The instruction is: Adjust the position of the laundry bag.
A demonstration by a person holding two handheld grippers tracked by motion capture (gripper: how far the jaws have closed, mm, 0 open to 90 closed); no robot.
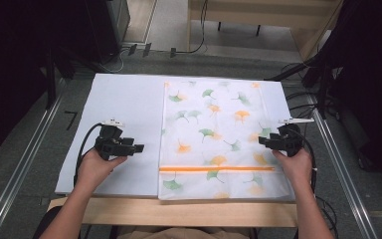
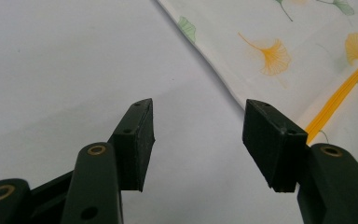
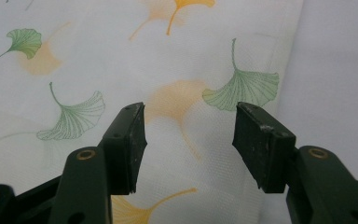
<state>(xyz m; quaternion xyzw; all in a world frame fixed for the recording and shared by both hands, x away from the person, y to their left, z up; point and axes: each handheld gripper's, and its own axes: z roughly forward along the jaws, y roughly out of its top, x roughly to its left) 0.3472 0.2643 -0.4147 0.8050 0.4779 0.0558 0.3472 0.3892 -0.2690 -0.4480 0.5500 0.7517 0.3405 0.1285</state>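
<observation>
Hand-held gripper pair: left [image 2: 198, 128] jaws wide apart over white table [image 2: 65, 70], right [image 3: 189, 130] likewise agape above leaf-print cloth [image 3: 121, 56], both empty.

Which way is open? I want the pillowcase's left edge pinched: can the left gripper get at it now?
Probably yes: the left gripper is open over bare white board, and nothing lies between it and the pillowcase edge.

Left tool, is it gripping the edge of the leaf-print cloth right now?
No, the left tool is open with bare white table between its jaws, and the leaf-print cloth lies beside it.
</observation>
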